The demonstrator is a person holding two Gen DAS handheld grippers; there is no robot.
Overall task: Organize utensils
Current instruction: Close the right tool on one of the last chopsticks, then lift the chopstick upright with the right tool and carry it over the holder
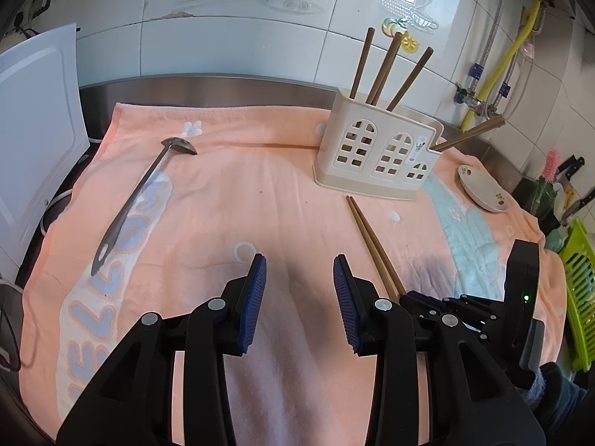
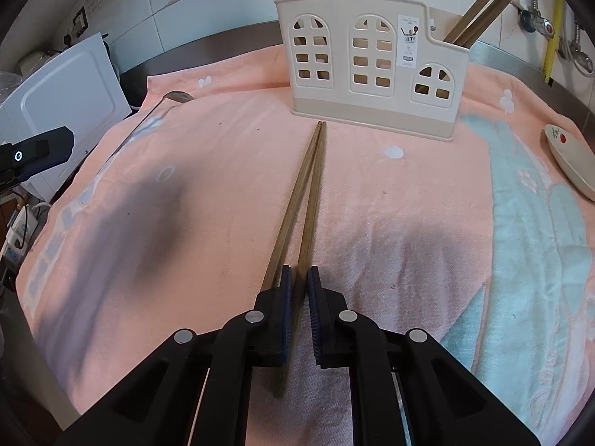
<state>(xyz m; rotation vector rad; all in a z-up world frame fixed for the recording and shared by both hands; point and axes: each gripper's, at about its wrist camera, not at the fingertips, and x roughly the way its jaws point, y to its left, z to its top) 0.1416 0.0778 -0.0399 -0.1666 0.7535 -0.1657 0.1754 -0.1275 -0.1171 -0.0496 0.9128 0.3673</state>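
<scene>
Right tongs (image 2: 297,278) clamped the chopsticks (image 2: 305,193), whose long axis pointed ahead toward the holder (image 2: 372,74); left tongs (image 1: 299,278) stood apart, empty.

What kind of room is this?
Most likely a home kitchen. There's a tiled wall behind a steel counter, a chopstick holder on a towel, and knives off to one side.
</scene>
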